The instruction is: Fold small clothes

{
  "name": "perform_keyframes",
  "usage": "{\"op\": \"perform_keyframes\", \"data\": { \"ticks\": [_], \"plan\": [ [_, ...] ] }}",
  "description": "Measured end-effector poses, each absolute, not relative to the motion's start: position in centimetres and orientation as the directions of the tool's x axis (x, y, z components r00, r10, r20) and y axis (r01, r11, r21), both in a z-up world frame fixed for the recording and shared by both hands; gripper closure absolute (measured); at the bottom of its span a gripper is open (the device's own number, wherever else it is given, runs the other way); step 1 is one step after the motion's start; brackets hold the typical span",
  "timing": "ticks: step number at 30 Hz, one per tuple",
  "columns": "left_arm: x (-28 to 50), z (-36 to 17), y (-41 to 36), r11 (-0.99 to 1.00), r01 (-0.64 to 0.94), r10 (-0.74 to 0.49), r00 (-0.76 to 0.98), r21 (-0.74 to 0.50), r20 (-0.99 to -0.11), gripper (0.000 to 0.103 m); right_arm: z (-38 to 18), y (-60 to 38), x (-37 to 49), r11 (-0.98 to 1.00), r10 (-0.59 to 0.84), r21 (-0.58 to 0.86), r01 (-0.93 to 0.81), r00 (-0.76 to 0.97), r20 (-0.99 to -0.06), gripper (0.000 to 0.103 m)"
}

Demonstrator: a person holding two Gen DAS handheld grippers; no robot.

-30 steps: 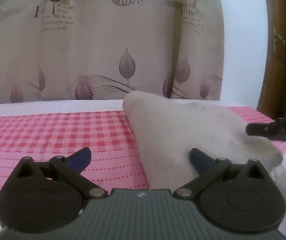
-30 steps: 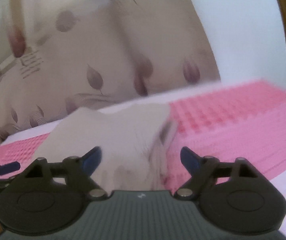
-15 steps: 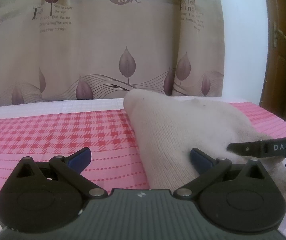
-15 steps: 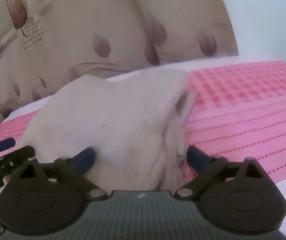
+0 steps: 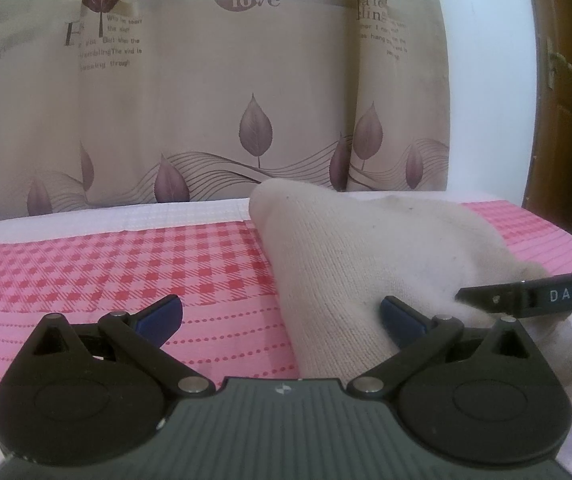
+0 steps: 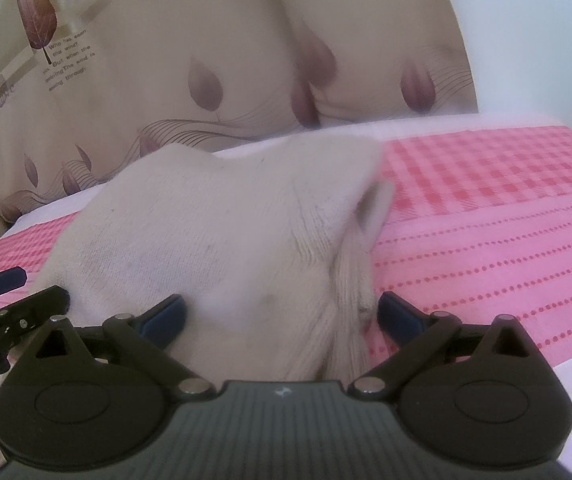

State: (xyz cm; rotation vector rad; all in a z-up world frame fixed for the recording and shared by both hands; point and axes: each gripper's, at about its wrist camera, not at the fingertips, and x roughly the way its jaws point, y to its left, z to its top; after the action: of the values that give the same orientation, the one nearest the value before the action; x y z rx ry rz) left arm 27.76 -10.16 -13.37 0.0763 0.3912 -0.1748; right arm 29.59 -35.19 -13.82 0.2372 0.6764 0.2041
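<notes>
1. Leaf-printed curtain (image 5: 206, 100) is hanging behind a pink checked cloth (image 5: 106, 280) where the cream knit garment (image 5: 357, 264) is lying.
2. Left gripper (image 5: 280, 316) and right gripper (image 6: 280, 314) are both gaping, released, straddling its near edge.
3. Light, soft and floppy, it is probably asking for a pinch at that near hem.

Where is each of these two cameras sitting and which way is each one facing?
Left wrist: on the left gripper, facing forward over the pink checked cloth at the curtain; its own open fingers show, with the right gripper at the right edge.
Right wrist: on the right gripper, facing the curtain too; its open fingers straddle the knit garment, left gripper at the left edge.
Shared: garment, cloth, curtain.
</notes>
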Motion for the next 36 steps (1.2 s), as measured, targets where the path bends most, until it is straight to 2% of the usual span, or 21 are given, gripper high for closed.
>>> {"op": "perform_keyframes", "data": {
  "ticks": [10, 36],
  "plan": [
    [27.7, -13.4, -10.1, 0.982, 0.186, -0.156, 0.909, 0.041, -0.386, 0.000, -13.8, -36.4, 28.9, 0.932, 0.285, 0.353, -0.088, 0.778, -0.560, 0.000],
    [27.8, -13.4, -10.2, 0.980, 0.188, -0.149, 0.910, 0.063, -0.386, 0.000, -13.8, -36.0, 29.1, 0.944, 0.266, 0.319, -0.088, 0.774, -0.575, 0.000]
  ]
}}
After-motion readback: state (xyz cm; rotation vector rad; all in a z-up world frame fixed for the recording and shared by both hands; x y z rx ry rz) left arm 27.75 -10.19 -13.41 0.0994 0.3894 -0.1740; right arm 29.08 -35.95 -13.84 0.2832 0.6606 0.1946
